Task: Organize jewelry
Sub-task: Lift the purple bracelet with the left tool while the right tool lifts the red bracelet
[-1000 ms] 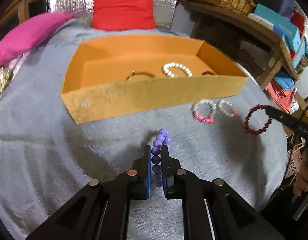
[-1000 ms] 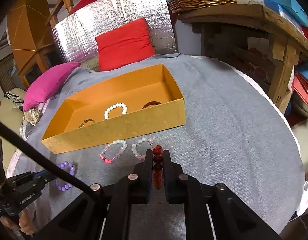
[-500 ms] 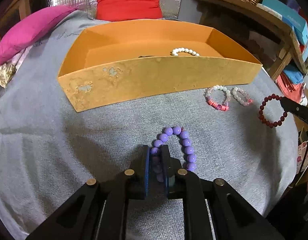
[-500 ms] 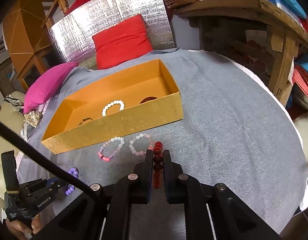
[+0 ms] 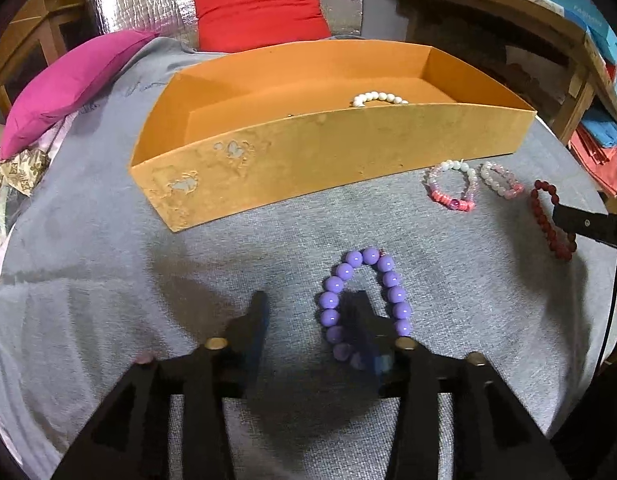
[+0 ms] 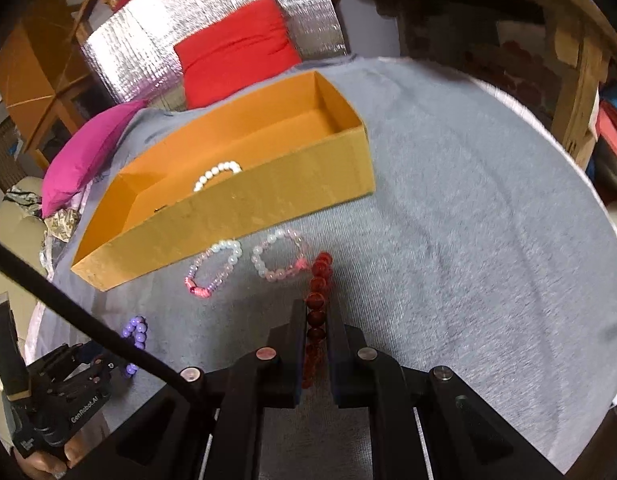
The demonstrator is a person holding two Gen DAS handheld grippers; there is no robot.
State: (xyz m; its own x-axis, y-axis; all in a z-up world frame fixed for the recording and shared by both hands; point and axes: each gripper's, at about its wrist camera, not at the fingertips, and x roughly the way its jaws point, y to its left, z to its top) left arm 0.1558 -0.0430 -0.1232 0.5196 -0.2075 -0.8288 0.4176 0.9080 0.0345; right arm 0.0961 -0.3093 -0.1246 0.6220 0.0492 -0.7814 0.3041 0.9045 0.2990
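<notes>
Left gripper (image 5: 310,320): jaws have just been opening and are standing released, wide apart, the purple bead bracelet (image 5: 364,304) lying loose on the grey cloth (image 5: 108,280), its near side looping around the right finger, nothing pressing it. Right gripper (image 6: 313,322): jaws clenched, grasping the dark red bead bracelet (image 6: 317,304), whose strand is running out past the fingertips toward the box. Beyond the tongs, two pale pink-and-white bead bracelets (image 6: 214,268) (image 6: 280,260) are lying side by side on the cloth, just in front of the box wall. Orange cardboard box (image 5: 328,152): open-topped, sitting across the cloth; a white pearl bracelet (image 5: 378,99) is resting inside, half hidden by the near wall; anything else within cannot be told. Behind the box a red cushion (image 5: 260,6) is leaning on silver foil, a magenta cushion (image 5: 72,84) to its left. Left wrist view alone is showing the purple loop whole. Right wrist view alone is showing the red beads pinched between the pads, plus the left gripper body and a hand (image 6: 40,460) at lower left.
</notes>
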